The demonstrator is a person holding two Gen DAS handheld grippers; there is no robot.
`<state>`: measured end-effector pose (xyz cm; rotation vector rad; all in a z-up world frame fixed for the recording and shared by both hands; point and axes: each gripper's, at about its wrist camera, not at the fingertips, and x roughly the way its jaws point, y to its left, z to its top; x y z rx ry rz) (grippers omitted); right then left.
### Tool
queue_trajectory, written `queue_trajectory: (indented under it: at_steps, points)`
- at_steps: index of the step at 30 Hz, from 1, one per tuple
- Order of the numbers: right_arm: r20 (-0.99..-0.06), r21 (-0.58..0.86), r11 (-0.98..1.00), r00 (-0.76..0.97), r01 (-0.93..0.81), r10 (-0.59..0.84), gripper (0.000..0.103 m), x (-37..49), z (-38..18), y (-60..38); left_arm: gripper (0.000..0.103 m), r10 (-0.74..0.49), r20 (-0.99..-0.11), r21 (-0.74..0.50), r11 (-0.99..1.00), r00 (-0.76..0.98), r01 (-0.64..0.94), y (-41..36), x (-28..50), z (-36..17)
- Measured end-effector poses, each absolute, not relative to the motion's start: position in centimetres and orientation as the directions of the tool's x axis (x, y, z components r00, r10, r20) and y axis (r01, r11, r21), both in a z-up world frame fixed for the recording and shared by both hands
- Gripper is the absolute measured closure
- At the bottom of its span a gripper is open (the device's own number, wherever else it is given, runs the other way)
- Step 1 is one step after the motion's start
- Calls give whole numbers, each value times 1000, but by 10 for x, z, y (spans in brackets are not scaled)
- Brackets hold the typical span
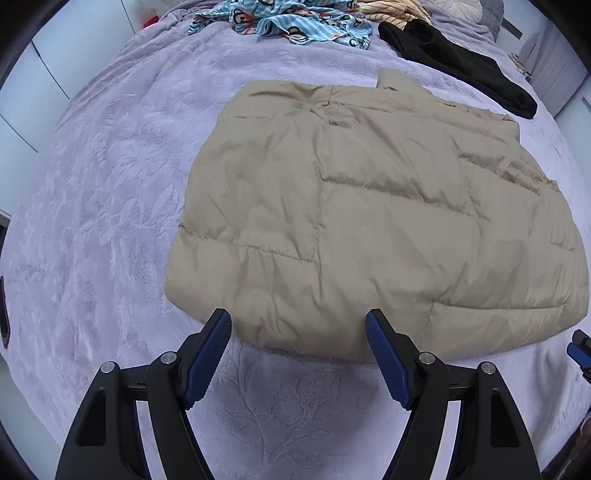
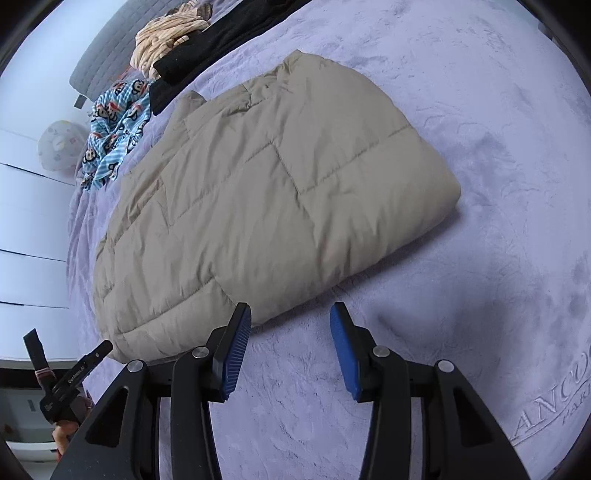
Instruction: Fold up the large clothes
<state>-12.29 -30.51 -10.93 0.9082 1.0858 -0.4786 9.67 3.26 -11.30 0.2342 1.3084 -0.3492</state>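
the beige quilted jacket (image 1: pixel 369 206) lies on the lavender bedspread (image 1: pixel 92 221) as a compact padded rectangle, its sleeves apparently tucked in, so the fold looks well along, perhaps one more halving from done, though that is a judgement and not something shown. in the left wrist view the jacket fills the centre and right of the frame, and the left gripper (image 1: pixel 299 332) sits at the bottom centre with its jaws spread wide and nothing between them, the tips just at the jacket's near edge. in the right wrist view the jacket runs from the upper centre down to the lower left of the frame; the right gripper (image 2: pixel 291 325) at the bottom centre is likewise wide open and empty, its left-hand finger just beside the jacket's near edge, the other over bare bedspread. the next move likely calls for each gripper to close on that near edge, through all the puffy layers, and carry it over toward the far end evenly; a shallow pinch may let the slick fabric slip. at the top of the left view, well apart from the jacket, lie a blue cartoon-print garment (image 1: pixel 295 22), a black garment (image 1: pixel 461 66) and a striped cream garment (image 1: pixel 391 11).
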Motion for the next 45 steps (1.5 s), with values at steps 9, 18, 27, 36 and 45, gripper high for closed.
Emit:
queue_trajectory:
  at_steps: [9,18,27,36,45]
  points:
    - [-892,432,534,430,727,136,46,-122,-143,-291,11,-151,-965,-76,944,217,320,42,92,-135]
    - [-845,509,482,520,713,124,22,-126,-137,-301,0,-229,-952,-165,943,203,289,47,92,-136]
    - [-764,638,338,623,692,168,14,-123,-149,-323,0,-214,-953,-175,967,214,185,69,103,-144]
    - [-698,714,240,696,657,171,10,-125,-161,-326,0,-438,-887,-430,899,144,84,99,104,-152]
    - [-657,753,147,728,641,197,0,-121,-180,-330,0,-568,-819,-568,822,84,25,114,99,-172]
